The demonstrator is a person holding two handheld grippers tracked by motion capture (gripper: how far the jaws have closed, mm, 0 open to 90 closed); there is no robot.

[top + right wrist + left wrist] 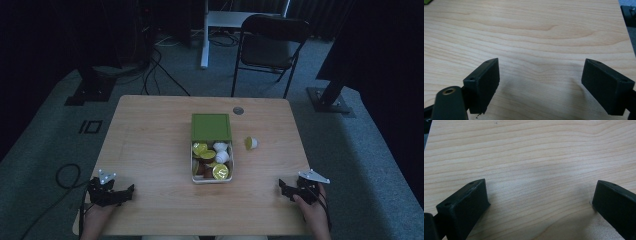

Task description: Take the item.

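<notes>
A: Where did both tools stand?
B: The left tool (131, 190) and right tool (281, 186) rested wide apart, empty, at the near tabletop (150, 130) corners.
A: And the target?
B: Likely the loose pod (251, 143), just right of the box (212, 167); approach from above, jaws straddling it.

Black folding chair (272, 47) beyond the table, floor cables (165, 75), possibly a desk leg (204, 40)

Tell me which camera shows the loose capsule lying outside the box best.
The high view: the loose capsule lies on the table right of the box. Both gripper views look down at bare wood between open jaws, away from the capsule.
</notes>
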